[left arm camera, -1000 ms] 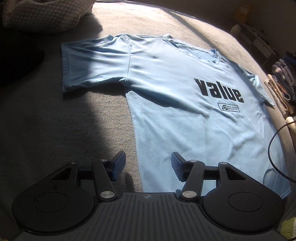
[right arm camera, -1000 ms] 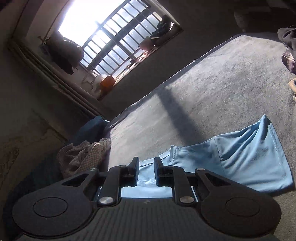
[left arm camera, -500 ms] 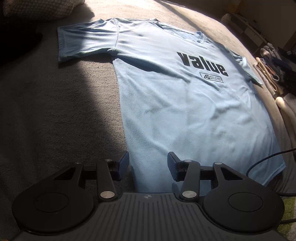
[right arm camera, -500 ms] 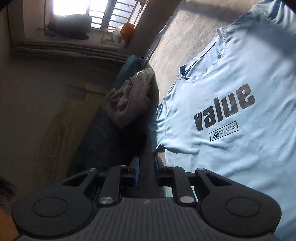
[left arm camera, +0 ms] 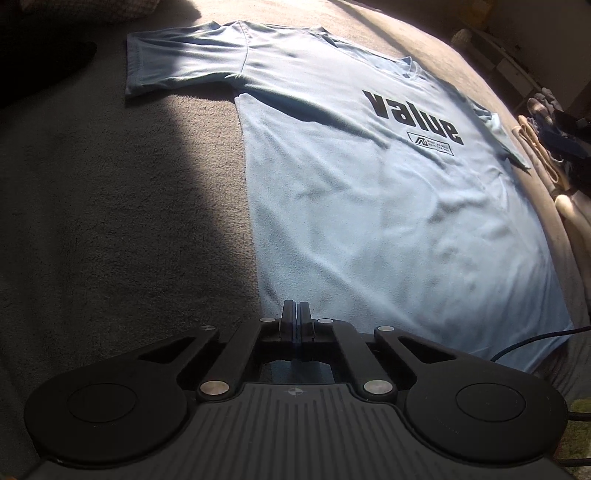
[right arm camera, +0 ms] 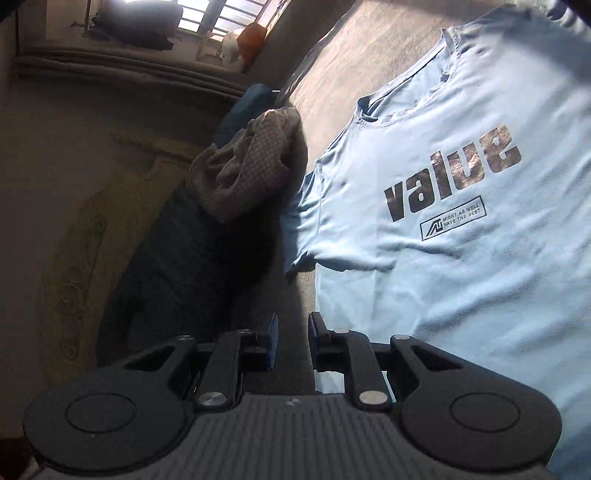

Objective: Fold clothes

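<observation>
A light-blue T-shirt (left arm camera: pixel 369 206) printed "value" lies flat, front up, on a grey bed cover (left arm camera: pixel 110 221). My left gripper (left arm camera: pixel 295 310) is shut on the shirt's bottom hem near its left corner, and blue cloth shows between the finger arms. In the right wrist view the same T-shirt (right arm camera: pixel 461 277) fills the right half. My right gripper (right arm camera: pixel 291 325) is open with a narrow gap and hovers at the shirt's side edge, below the sleeve (right arm camera: pixel 301 229). Only dark bed surface shows between its fingers.
A crumpled checked cloth (right arm camera: pixel 251 162) and a dark blue pillow (right arm camera: pixel 177 266) lie beside the sleeve. A black cable (left arm camera: pixel 535 341) runs past the hem's right corner. Clothes and shoes (left arm camera: pixel 546 125) sit off the bed's right edge. A barred window (right arm camera: pixel 221 22) is far back.
My left gripper went from wide open to shut at the hem. The right gripper tilted down from the window and sleeve to the shirt's side and opened a little.
</observation>
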`<state>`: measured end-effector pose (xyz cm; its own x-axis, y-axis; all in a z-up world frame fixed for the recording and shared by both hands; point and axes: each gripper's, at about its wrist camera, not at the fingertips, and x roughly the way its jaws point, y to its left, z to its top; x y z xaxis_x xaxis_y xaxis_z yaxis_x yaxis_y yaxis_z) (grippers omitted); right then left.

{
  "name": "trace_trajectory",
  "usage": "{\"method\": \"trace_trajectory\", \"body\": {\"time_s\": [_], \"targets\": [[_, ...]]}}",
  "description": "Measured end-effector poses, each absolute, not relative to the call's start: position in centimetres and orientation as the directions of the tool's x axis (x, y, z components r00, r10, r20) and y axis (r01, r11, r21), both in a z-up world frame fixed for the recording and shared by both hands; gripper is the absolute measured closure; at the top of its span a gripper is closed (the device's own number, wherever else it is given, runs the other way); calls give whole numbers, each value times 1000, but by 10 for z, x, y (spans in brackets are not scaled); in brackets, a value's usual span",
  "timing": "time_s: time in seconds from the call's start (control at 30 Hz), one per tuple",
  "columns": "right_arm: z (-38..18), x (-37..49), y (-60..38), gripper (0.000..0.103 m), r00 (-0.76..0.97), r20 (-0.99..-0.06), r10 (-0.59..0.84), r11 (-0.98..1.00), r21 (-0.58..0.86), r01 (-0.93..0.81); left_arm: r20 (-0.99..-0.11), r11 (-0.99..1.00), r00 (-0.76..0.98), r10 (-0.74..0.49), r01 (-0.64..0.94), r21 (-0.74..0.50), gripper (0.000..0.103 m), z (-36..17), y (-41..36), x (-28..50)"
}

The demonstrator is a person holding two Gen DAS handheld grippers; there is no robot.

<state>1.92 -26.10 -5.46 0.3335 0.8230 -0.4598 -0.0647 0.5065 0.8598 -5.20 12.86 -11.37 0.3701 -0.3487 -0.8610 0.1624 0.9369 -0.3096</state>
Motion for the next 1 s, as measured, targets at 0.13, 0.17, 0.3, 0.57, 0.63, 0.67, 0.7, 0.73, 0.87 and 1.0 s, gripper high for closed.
{"method": "trace_trajectory", "body": {"time_s": [0.13,0.17,0.3,0.57,0.63,0.67,0.7,0.73,0.87,1.0], "targets": [[-57,11,-285,84,346,-453,822,499,865,-54,-859,917,325,-396,180,-355,92,-112,131,-60],[-58,7,-295,84,344,-443,828,487,872,-49,-862,917,316,-397,185,-354,85,-112,132,-63],[-68,-20,-347,84,385,-476,791,499,865,45,-888,923,271,-371,209,-322,73,-115,132,-75],[-102,-93,-450,84,501,-753,427,691,629,356,-920,919,157,-358,232,-318,71,-127,125,-91],[-105,-106,-465,82,515,-789,335,727,564,391,-921,925,160,-355,199,-323,71,-128,129,-91],[-108,-111,-472,80,513,-802,306,741,539,401,-921,927,159,-355,183,-326,71,-130,132,-92],[-112,-114,-476,77,508,-810,293,746,526,407,-921,929,159,-356,168,-330,71,-131,134,-92],[-116,-117,-480,77,502,-817,285,750,516,414,-921,930,158,-357,156,-334,71,-132,135,-92],[-135,-121,-482,75,446,-810,381,732,559,389,-920,928,141,-366,126,-350,71,-136,134,-92],[-141,-124,-473,77,390,-817,424,745,560,364,-926,931,124,-358,126,-343,72,-136,130,-91]]}}
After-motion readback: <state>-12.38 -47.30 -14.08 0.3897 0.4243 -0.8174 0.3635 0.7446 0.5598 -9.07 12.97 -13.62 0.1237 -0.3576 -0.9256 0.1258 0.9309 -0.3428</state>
